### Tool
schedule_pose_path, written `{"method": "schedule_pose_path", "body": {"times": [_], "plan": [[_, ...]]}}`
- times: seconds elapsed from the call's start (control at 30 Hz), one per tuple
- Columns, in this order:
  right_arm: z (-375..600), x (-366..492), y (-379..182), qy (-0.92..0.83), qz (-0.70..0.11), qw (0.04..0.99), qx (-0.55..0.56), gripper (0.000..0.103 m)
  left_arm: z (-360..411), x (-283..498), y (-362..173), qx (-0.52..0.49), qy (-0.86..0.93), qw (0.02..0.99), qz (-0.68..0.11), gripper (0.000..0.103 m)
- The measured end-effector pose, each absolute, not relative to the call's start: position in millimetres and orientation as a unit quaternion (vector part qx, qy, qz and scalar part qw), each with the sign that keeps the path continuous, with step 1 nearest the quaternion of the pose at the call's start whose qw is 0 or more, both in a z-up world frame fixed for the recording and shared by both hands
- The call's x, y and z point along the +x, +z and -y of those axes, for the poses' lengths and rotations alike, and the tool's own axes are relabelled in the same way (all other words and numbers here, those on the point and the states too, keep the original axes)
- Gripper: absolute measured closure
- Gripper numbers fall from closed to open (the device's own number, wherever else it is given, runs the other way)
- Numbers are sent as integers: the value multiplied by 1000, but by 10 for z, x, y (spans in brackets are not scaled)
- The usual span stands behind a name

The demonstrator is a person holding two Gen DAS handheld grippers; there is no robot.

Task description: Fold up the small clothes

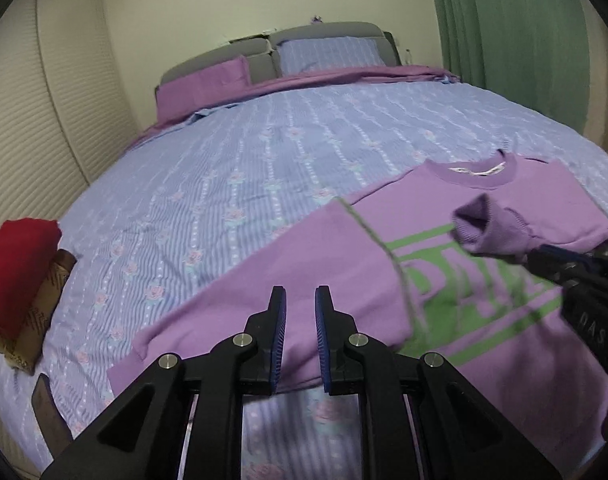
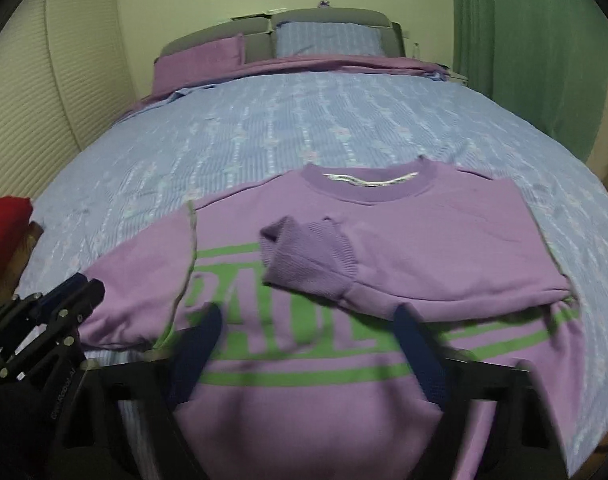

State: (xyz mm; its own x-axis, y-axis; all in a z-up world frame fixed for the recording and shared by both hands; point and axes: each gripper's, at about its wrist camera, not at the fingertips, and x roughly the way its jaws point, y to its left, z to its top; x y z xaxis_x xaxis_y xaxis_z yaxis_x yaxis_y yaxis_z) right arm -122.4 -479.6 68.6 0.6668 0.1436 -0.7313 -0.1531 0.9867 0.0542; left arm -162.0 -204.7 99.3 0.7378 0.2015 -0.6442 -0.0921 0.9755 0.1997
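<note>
Sweatshirt (image 2: 444,240), lilac with green lettering, lies flat on a bed's blue floral cover (image 1: 223,168), its right sleeve folded across the chest. Right gripper (image 2: 308,340) hovers over the lettering, jaws apart and empty, the ribbed cuff (image 2: 308,260) just beyond its tips. Left gripper (image 1: 299,300), jaws nearly closed on nothing, hangs above the spread left sleeve (image 1: 263,280). Folded red cloth (image 1: 15,264) sits at the bed's left edge.

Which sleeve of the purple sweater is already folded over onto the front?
The one on the right of the picture: its ribbed cuff lies across the sweater's chest. The other sleeve is spread out sideways on the bed.
</note>
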Motion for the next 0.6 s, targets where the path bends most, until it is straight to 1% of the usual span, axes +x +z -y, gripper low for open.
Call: {"method": "schedule_pose_path", "body": {"times": [0.03,0.07,0.13,0.2,0.23,0.27,0.3,0.33,0.37,0.5,0.6], "plan": [[4780,-1210,622,78,-405,911,-4,100,2021,-1619,955,76,83,930,-351,88],[4773,-1205,582,82,-407,910,2,101,1992,-1619,913,74,90,930,-348,88],[4778,-1195,489,82,-407,910,12,101,1955,-1587,817,75,98,929,-349,88],[4744,-1158,426,87,-404,910,6,98,1932,-1572,781,70,101,931,-344,89],[4732,-1126,408,90,-404,910,4,86,1919,-1582,787,62,99,936,-334,89],[4717,-1111,396,97,-403,910,10,59,1917,-1591,792,56,95,940,-324,89],[4711,-1125,396,106,-400,910,19,44,1917,-1602,802,52,88,944,-313,89],[4705,-1131,408,110,-389,914,28,22,1914,-1609,807,48,80,948,-306,88],[4698,-1132,417,108,-380,918,30,16,1905,-1604,804,41,68,948,-307,88],[4595,-1062,372,102,-376,921,4,14,1860,-1458,732,40,67,935,-345,88],[4513,-957,225,76,-378,922,-26,1,1727,-1363,598,4,64,927,-370,88]]}}
